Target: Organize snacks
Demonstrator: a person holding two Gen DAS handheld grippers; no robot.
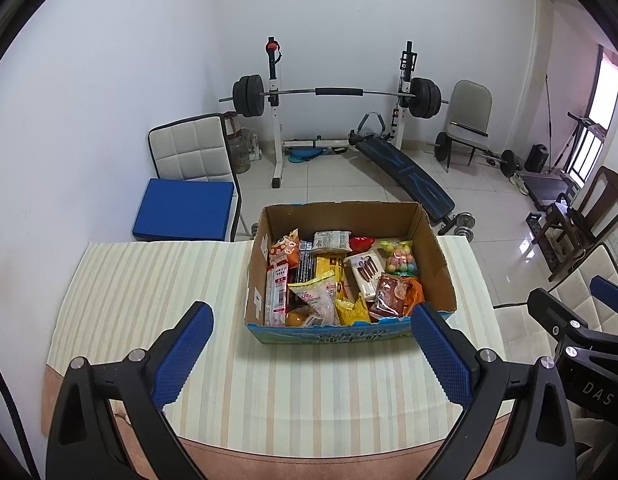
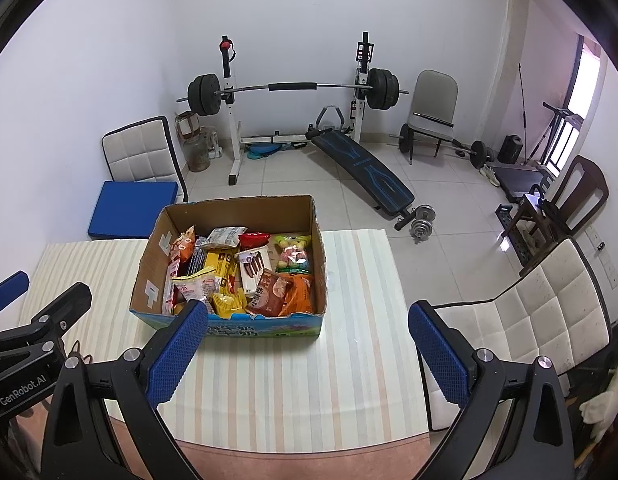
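An open cardboard box (image 1: 437,256) (image 2: 149,264) stands on the striped table, filled with several snack packets: a brown packet (image 1: 391,294) (image 2: 269,290), a yellow packet (image 1: 351,312) (image 2: 227,304), a bag of coloured candy balls (image 1: 399,258) (image 2: 295,254) and a white box of chocolate sticks (image 1: 365,272) (image 2: 253,268). My left gripper (image 1: 313,354) hovers open just in front of the box with nothing between its fingers. My right gripper (image 2: 309,354) is open and empty too, near the box's front right corner. Each gripper shows at the edge of the other's view.
The table (image 1: 149,292) (image 2: 369,280) has a striped cloth, bare to the left and right of the box. A white padded chair (image 2: 529,320) stands close at the right, another with a blue cushion (image 1: 185,208) behind the table. Gym equipment fills the floor beyond.
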